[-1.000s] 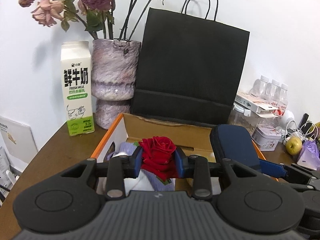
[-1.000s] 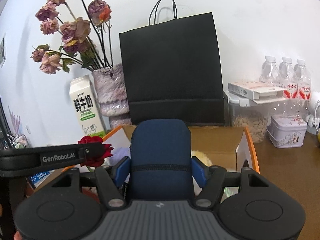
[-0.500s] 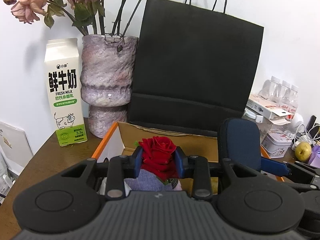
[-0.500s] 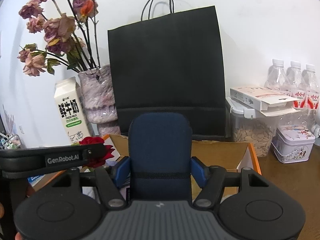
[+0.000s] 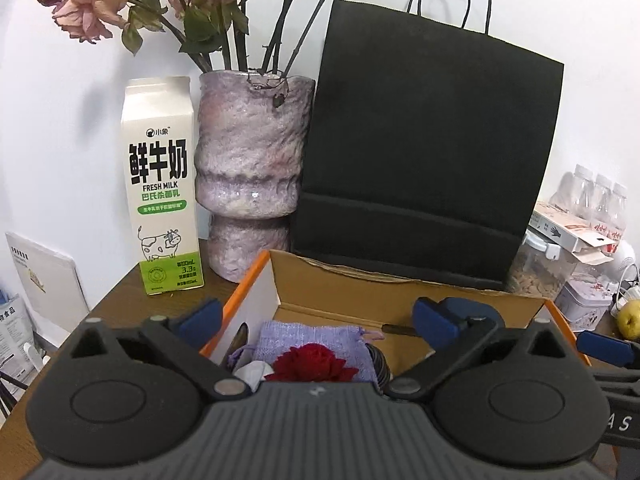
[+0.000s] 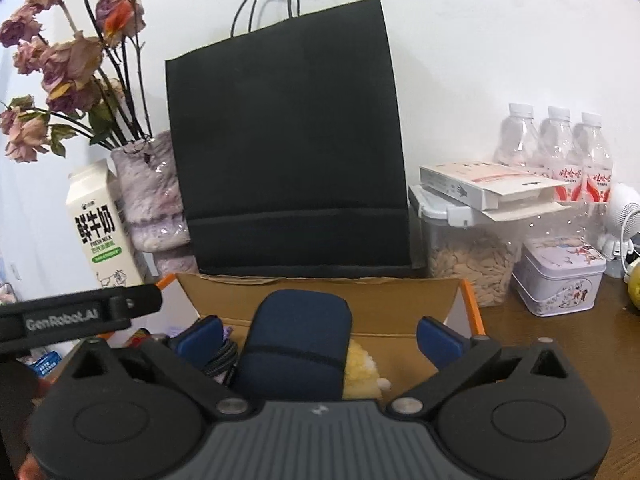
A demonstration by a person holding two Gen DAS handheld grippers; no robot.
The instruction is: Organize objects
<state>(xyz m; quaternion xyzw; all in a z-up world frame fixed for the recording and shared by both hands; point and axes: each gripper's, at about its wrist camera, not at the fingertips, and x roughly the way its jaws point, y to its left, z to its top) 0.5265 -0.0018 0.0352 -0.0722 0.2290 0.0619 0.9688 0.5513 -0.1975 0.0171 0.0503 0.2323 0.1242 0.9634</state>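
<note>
Both tongs' jaws are opening, gripping nothing: left tongs (image 5: 316,318) over one red rose (image 5: 311,364), right tongs (image 6: 318,334) flanking one navy case (image 6: 296,352) in the box (image 6: 400,300).

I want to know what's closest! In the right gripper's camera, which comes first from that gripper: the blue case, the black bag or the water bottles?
1. Blue case: between the opening fingers of the right gripper, untouched, in the box.
2. Black bag: straight ahead, behind the box.
3. Water bottles: far right, by the wall.
</note>
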